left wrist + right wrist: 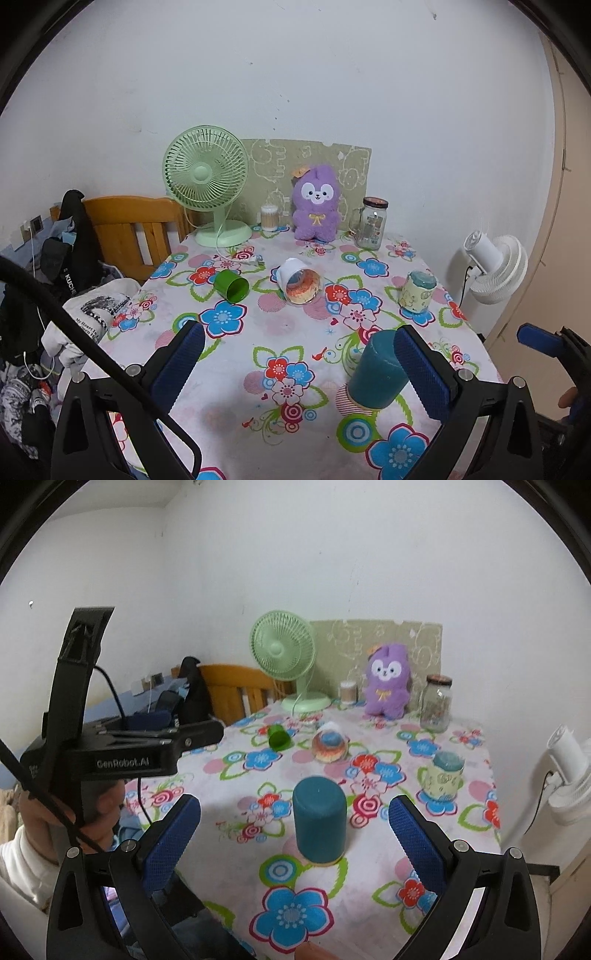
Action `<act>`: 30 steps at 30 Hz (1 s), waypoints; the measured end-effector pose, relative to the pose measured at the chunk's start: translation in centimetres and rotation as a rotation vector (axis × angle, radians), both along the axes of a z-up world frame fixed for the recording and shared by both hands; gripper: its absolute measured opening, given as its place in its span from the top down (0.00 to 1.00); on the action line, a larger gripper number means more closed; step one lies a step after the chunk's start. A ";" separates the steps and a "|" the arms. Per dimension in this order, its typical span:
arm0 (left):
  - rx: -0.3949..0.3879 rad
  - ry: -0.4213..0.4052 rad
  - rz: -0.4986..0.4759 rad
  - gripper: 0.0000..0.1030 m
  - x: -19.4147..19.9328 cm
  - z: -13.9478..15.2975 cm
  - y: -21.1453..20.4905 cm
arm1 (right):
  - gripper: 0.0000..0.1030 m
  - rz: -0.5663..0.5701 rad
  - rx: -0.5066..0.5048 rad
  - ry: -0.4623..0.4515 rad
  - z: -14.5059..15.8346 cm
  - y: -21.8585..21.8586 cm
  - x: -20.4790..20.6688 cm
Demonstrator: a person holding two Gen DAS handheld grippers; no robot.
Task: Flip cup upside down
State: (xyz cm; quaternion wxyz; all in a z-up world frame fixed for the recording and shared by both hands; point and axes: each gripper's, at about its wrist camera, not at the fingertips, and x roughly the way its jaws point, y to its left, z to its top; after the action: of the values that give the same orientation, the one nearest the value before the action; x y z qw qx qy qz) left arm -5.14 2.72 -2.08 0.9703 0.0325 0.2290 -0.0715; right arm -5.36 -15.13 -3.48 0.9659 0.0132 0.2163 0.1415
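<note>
Both tongs, left (299,354) and right (294,829), gape empty while the teal cup (320,823) stands mouth-down on the table (369,904), so I add nothing.

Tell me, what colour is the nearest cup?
Dark teal, clearest in the right wrist view.

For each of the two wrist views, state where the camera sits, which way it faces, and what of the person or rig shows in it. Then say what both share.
Left wrist view: sits behind the left gripper, facing the far wall across the floral table; the right gripper's blue tip shows at the right edge.
Right wrist view: sits behind the right gripper, aimed at the teal cup; the left hand and a white sleeve show.
Shared: teal cup, green fan, purple plush; both jaws open.
</note>
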 end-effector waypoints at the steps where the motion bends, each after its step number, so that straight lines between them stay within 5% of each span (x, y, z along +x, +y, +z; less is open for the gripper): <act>1: -0.003 -0.002 0.000 0.00 -0.2 0.1 0.1 | 0.00 -0.003 -0.002 -0.009 0.2 0.1 -0.2; 12: -0.014 -0.008 -0.008 0.00 -2.0 0.1 0.6 | 0.00 -0.033 -0.028 -0.085 1.5 1.9 -2.0; 30: -0.011 0.036 -0.036 0.00 -1.4 -1.0 0.0 | 0.00 -0.058 0.005 -0.051 0.9 1.5 -1.9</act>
State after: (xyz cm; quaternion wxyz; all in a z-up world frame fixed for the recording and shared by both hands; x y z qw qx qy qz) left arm -6.55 2.72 -3.07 0.9647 0.0299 0.2453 -0.0906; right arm -7.26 -13.65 -2.55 0.9748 0.0183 0.1906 0.1142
